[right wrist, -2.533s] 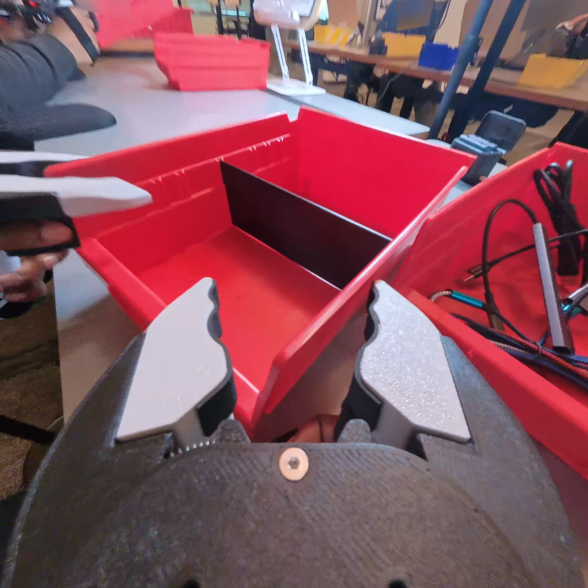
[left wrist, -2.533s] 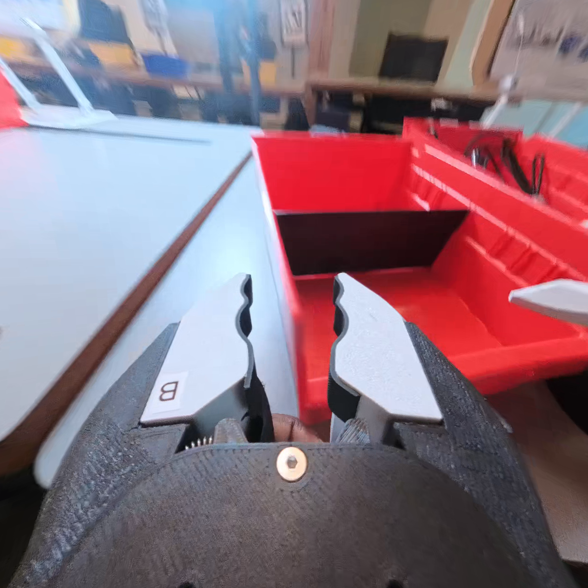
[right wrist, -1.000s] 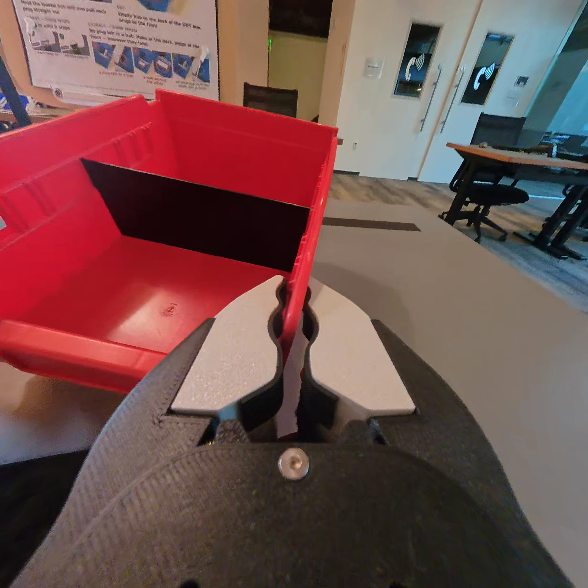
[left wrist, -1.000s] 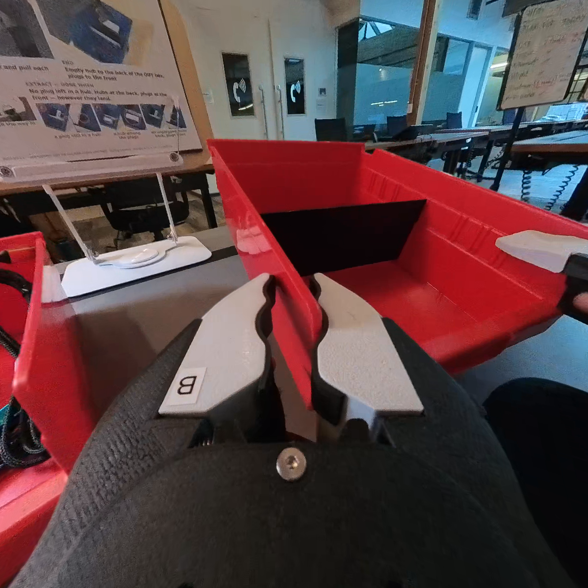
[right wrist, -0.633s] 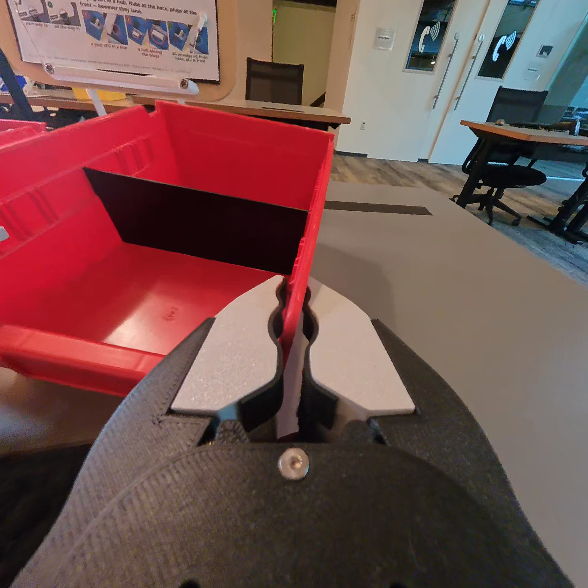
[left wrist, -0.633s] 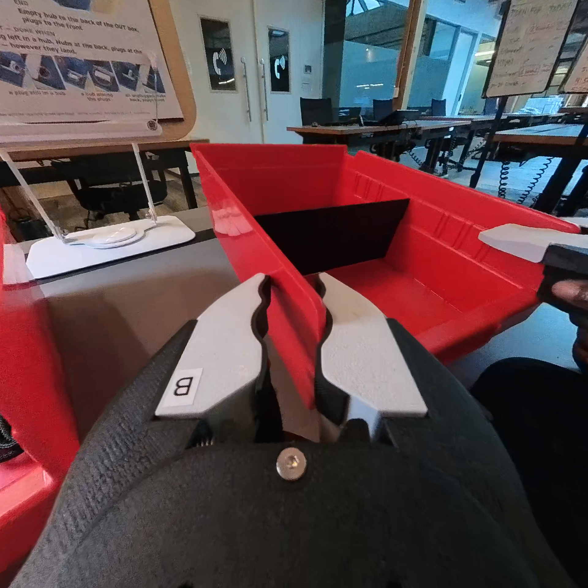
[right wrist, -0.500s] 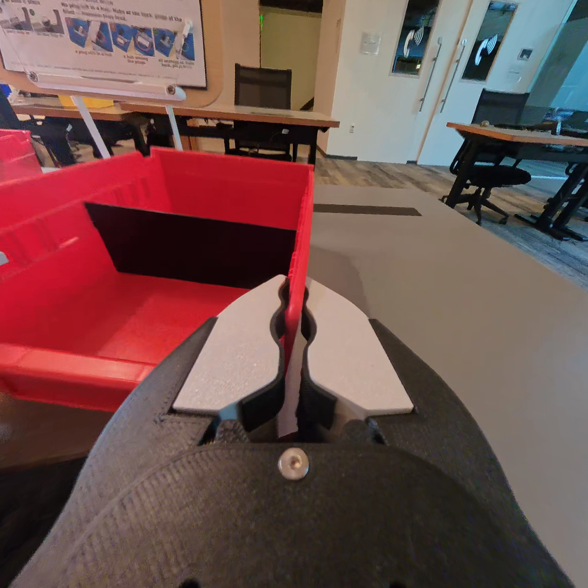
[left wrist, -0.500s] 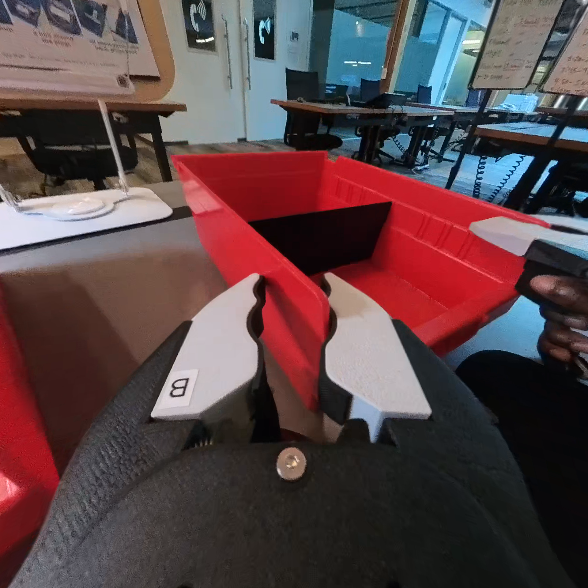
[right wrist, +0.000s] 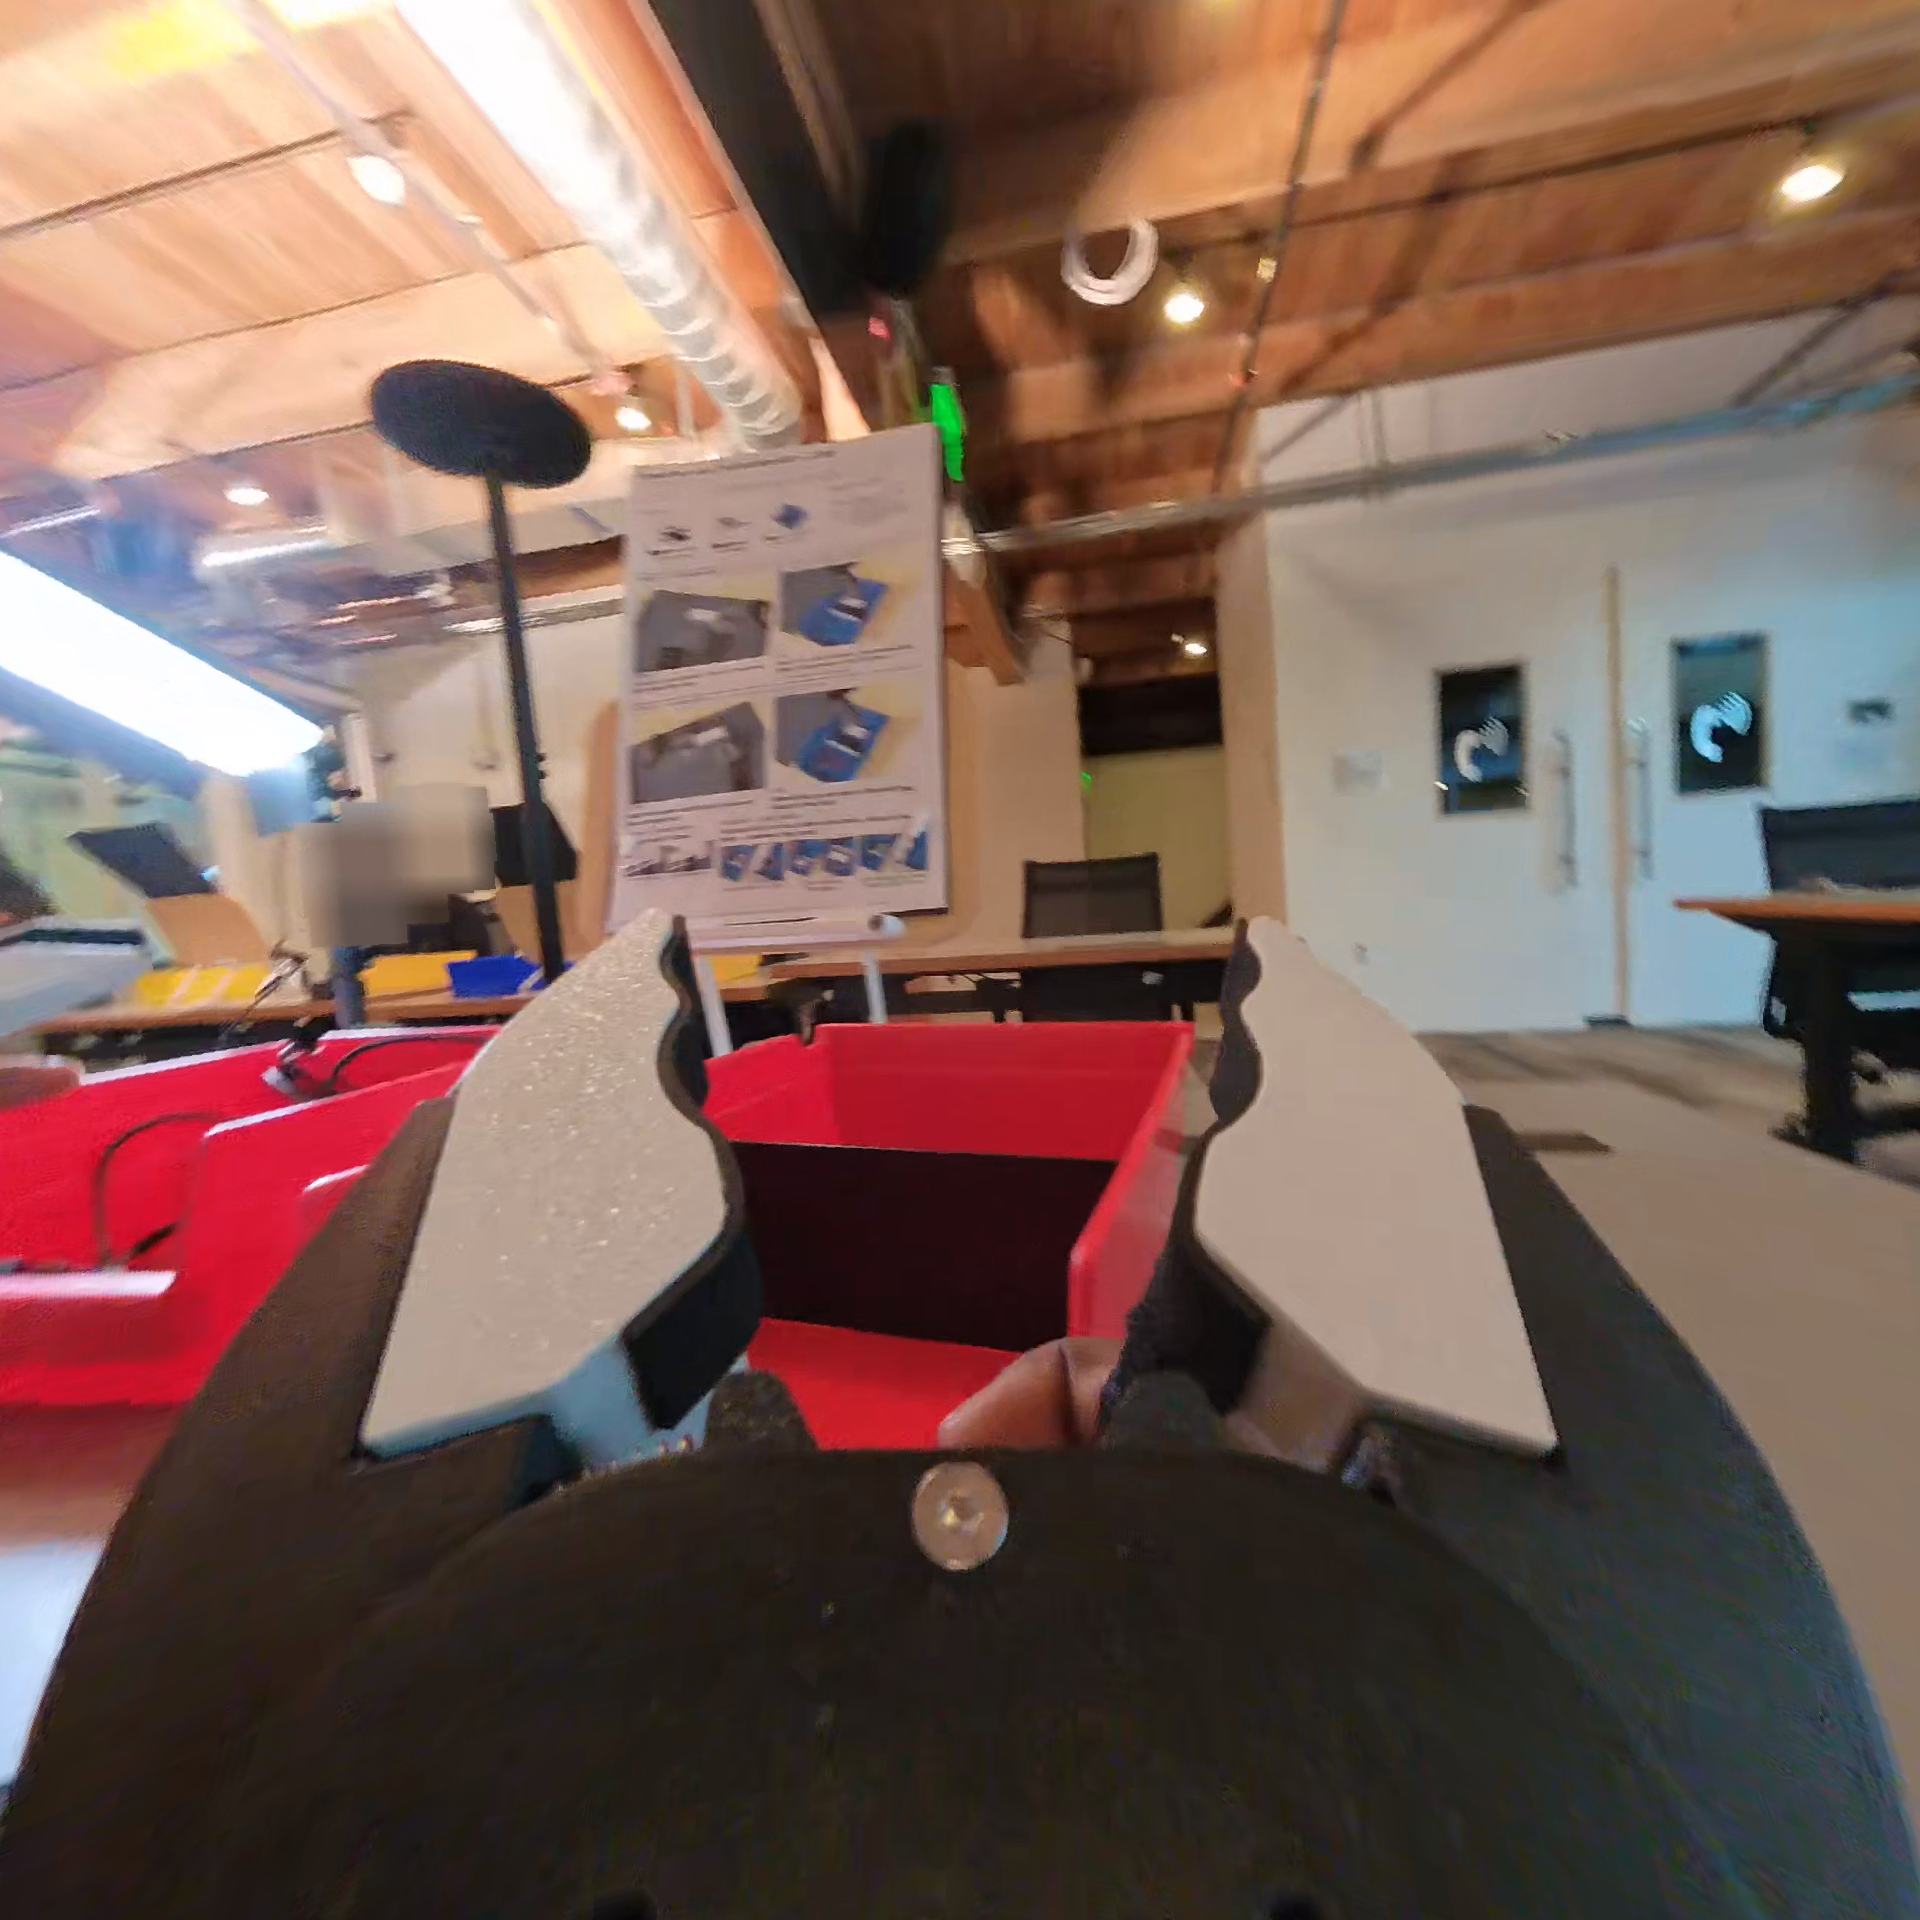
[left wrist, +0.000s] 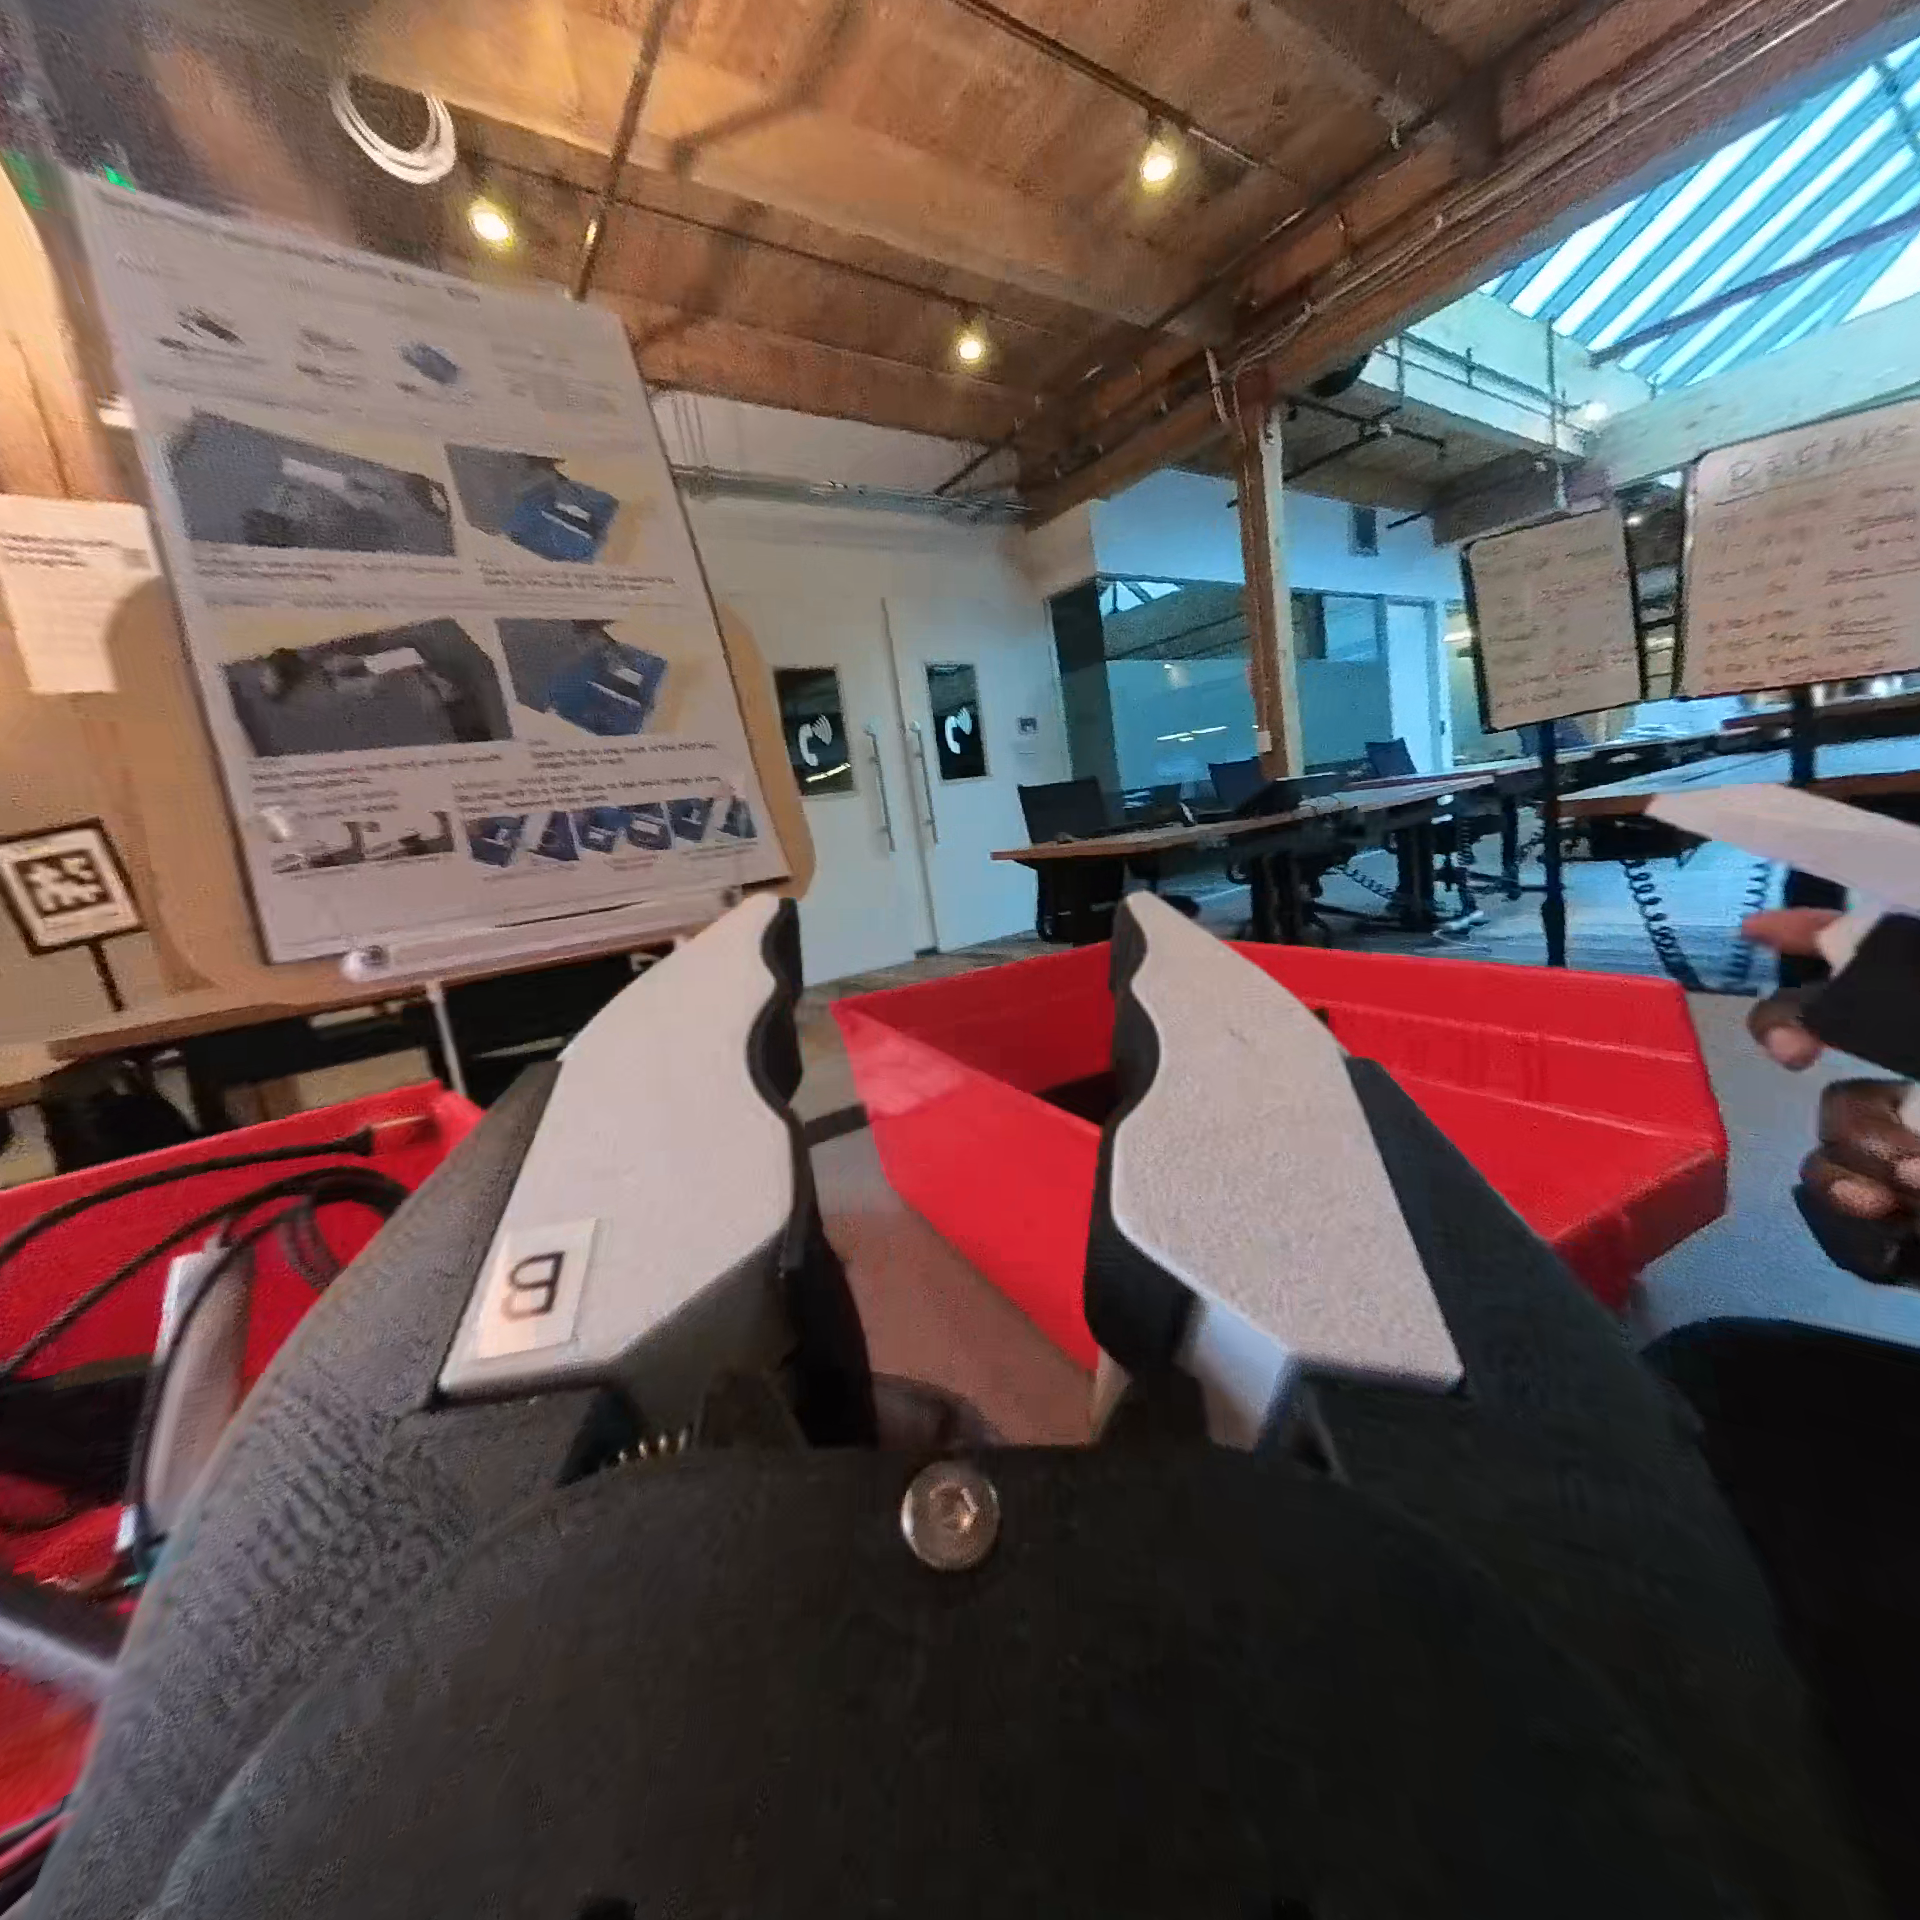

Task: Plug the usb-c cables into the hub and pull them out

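Observation:
My left gripper [left wrist: 951, 930] is open and empty, raised and held back from the near left wall of an empty red bin [left wrist: 1507, 1039]. My right gripper [right wrist: 961, 935] is open and empty, in front of the same bin [right wrist: 935, 1081], which has a black divider [right wrist: 914, 1236] across it. Black cables [left wrist: 208, 1184] lie in a second red bin [left wrist: 62, 1278] to the left, next to a pale slim piece [left wrist: 197, 1340]. The cables also show in the right wrist view [right wrist: 135, 1153]. The right gripper and a person's hand [left wrist: 1860, 1174] show at the right edge of the left wrist view.
Both bins stand on a grey table [right wrist: 1714, 1299]. An instruction board [left wrist: 416, 582] on a stand rises behind them and also shows in the right wrist view [right wrist: 779, 686]. Desks and office chairs fill the room beyond.
Both grippers were shut on the side walls of the empty red bin. They have let go, opened wide, drawn back and tilted upward.

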Demonstrator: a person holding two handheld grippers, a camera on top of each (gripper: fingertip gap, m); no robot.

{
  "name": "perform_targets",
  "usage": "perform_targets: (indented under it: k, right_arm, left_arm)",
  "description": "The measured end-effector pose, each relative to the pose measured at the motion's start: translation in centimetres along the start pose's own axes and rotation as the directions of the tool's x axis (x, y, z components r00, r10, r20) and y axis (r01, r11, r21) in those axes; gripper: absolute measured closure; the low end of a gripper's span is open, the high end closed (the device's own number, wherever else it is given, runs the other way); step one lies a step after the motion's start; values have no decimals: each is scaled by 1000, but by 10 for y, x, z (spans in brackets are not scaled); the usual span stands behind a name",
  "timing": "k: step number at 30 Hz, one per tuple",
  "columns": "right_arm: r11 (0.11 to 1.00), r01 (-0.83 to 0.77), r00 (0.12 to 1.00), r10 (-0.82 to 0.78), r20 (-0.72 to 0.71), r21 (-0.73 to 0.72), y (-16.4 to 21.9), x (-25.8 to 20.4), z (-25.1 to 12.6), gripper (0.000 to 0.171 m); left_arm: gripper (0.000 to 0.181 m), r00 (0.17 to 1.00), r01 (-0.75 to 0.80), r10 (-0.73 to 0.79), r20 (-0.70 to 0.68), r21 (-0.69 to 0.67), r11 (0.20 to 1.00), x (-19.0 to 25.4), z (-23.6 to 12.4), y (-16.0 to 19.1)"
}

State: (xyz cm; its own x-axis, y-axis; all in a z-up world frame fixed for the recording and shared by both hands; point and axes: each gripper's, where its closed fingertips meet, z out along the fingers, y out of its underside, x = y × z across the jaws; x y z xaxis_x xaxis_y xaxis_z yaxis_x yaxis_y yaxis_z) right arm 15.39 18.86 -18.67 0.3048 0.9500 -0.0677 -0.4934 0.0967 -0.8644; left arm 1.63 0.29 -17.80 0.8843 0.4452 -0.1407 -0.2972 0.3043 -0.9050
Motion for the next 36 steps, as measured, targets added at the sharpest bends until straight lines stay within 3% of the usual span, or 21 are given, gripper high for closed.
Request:
perform_targets:
  k: [3, 7, 9, 12, 15, 18, 23, 27, 29, 33, 36]
  right_arm:
    - [993, 118, 979, -115, 169, -7, 8, -39, 2, 73]
    - [905, 420, 842, -360, 401, -70, 42, -93, -7, 80]
    - [835, 547, 767, -468, 439, -66, 53, -105, -11, 91]
    - [739, 670, 658, -547, 517, -70, 73, -120, -16, 98]
    - [657, 747, 561, -540, 628, -103, 99, -132, -21, 100]
    - [556, 821, 475, -538, 696, -130, 121, -135, -25, 101]
    - [567, 792, 531, -457, 713, -226, 127, -130, -22, 110]
    - [480, 843, 469, -437, 768, -242, 142, -133, -27, 116]
    - [480, 844, 467, -443, 765, -238, 142, -133, -27, 120]
    - [470, 851, 464, -464, 754, -234, 143, -132, -26, 127]
    - [460, 848, 480, -460, 747, -261, 144, -129, -24, 127]
  left_arm:
    - [122, 998, -26, 23, 63, 35, 999, -20, -26, -11]
    - [121, 982, -149, 145, 119, 30, 988, -41, -51, -18]
    - [121, 968, -218, 222, 117, -46, 975, -50, -57, -7]
    - [121, 927, -344, 371, 48, -280, 896, -68, -72, 34]
    - [123, 941, -322, 338, -5, -315, 893, -67, -73, 42]
    - [122, 942, -328, 322, -92, -444, 834, -64, -70, 66]
    - [119, 945, -323, 280, -170, -629, 707, -64, -73, 101]
    - [117, 966, -249, 213, -144, -727, 640, -74, -77, 116]
    - [117, 971, -224, 208, -121, -773, 593, -85, -82, 123]
    - [115, 902, -380, 358, -242, -840, 387, -104, -99, 146]
    - [128, 807, -508, 518, -282, -778, 368, -124, -103, 146]
